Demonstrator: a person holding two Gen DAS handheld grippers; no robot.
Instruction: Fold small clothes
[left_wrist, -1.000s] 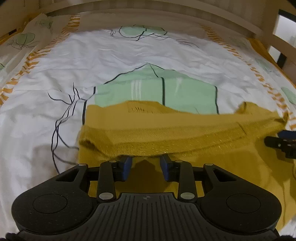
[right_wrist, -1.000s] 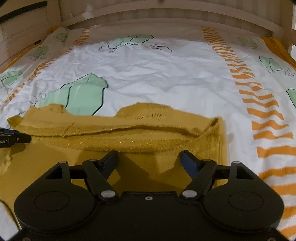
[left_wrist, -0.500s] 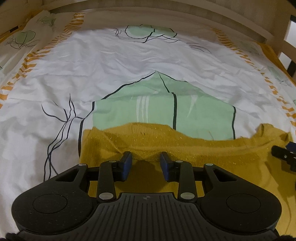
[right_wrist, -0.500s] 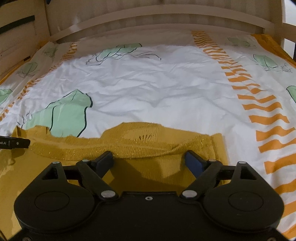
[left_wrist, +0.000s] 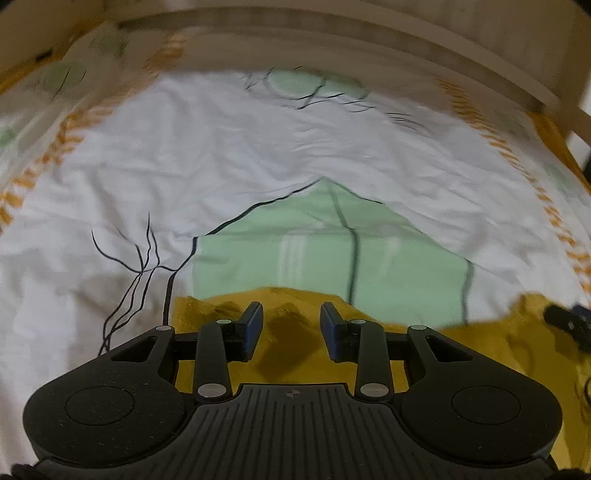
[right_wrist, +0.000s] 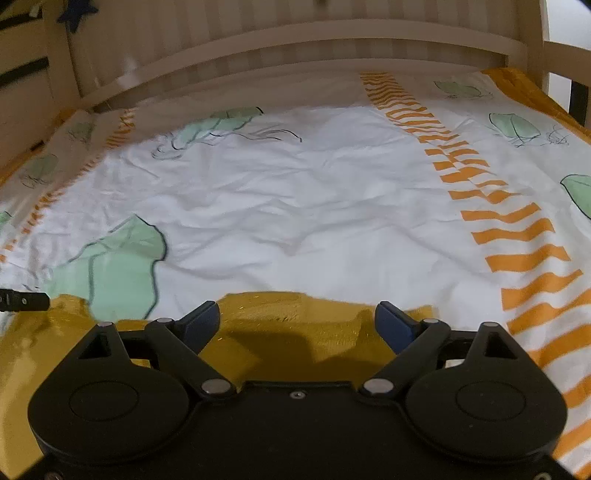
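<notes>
A mustard-yellow knitted garment (left_wrist: 461, 343) lies folded on the bed, low in both views (right_wrist: 295, 325). My left gripper (left_wrist: 291, 325) is open above its left part, nothing between the blue pads. My right gripper (right_wrist: 297, 321) is wide open above its right part, empty. The right gripper's tip shows at the right edge of the left wrist view (left_wrist: 565, 323). The left gripper's tip shows at the left edge of the right wrist view (right_wrist: 26, 300).
The garment lies on a white bedsheet (right_wrist: 295, 206) with green leaf prints (left_wrist: 332, 251) and orange striped bands (right_wrist: 517, 236). A wooden bed rail (right_wrist: 295, 44) curves along the far side, with posts at the right.
Both grippers have pulled back and risen, so less of the garment shows. The raised folded edge now lies flat. The left jaws have opened a little wider.
</notes>
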